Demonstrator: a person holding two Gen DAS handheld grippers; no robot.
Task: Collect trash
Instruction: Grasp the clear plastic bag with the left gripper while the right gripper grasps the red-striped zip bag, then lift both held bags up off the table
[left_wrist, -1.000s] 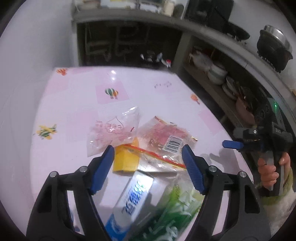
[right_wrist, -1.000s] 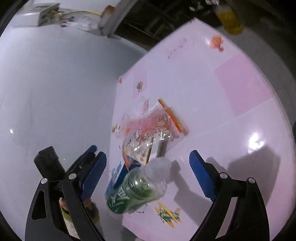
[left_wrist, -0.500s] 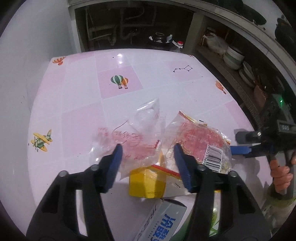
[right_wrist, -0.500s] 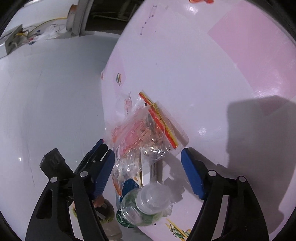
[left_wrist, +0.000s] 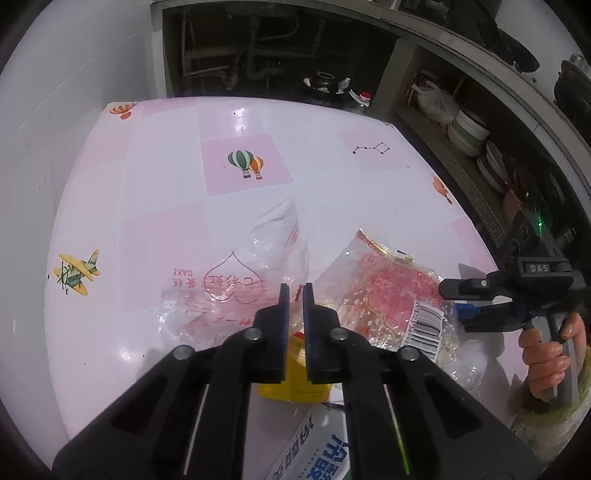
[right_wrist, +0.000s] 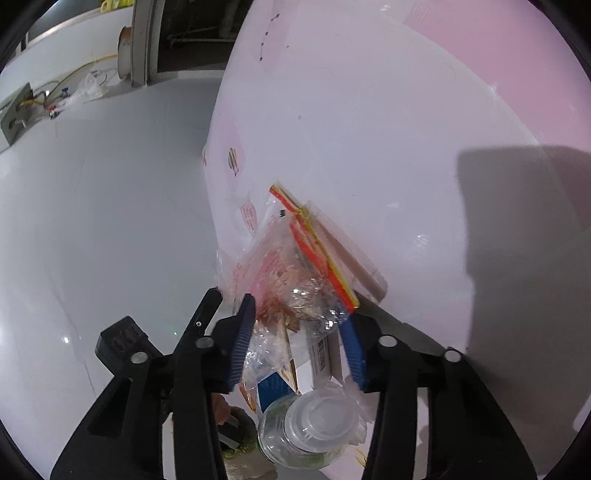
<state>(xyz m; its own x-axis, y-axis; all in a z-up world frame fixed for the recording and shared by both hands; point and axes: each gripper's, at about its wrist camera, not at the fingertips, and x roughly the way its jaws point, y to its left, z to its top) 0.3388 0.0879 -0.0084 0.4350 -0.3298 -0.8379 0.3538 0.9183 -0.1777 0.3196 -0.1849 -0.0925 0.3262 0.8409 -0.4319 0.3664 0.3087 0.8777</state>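
The left tongs (left_wrist: 294, 291) pinch the clear cake bag (left_wrist: 236, 284) on the pink surface (left_wrist: 166, 206). The right tongs (right_wrist: 299, 339) are closing around the red snack bag (right_wrist: 291, 273), not squeezing yet.

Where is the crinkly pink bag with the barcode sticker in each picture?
Left wrist view: pink bag lies right of centre, beside the shut left gripper.
Right wrist view: pink bag sits low centre, between the closing right gripper jaws.
Shared landmark: the bag's red-yellow strip.
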